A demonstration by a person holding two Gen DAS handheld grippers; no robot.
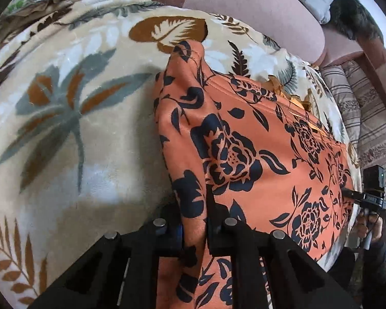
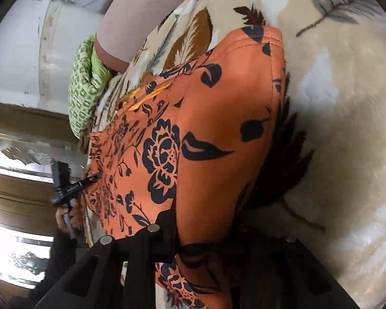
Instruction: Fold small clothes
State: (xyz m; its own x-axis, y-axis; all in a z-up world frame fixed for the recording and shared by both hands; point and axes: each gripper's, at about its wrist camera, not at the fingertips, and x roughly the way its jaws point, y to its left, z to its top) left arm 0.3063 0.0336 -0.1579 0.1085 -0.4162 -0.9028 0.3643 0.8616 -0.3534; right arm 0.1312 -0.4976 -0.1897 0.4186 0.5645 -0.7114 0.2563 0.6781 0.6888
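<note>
Counted across both wrist views: one orange floral garment (image 1: 257, 154) at centre frame, one cream leaf-print blanket (image 1: 77, 128) under it, two black grippers, the left gripper (image 1: 195, 221) and the right gripper (image 2: 177, 234), one green patterned cushion (image 2: 83, 90) at left, and one striped cushion (image 1: 368, 118) at right.

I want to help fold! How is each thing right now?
Orange cloth with black flowers: lying on the blanket, near edge pinched at two spots.
Left gripper: shut on the cloth.
Right gripper: shut on the cloth.
Cream leaf-print fleece blanket: spread flat under the cloth.
</note>
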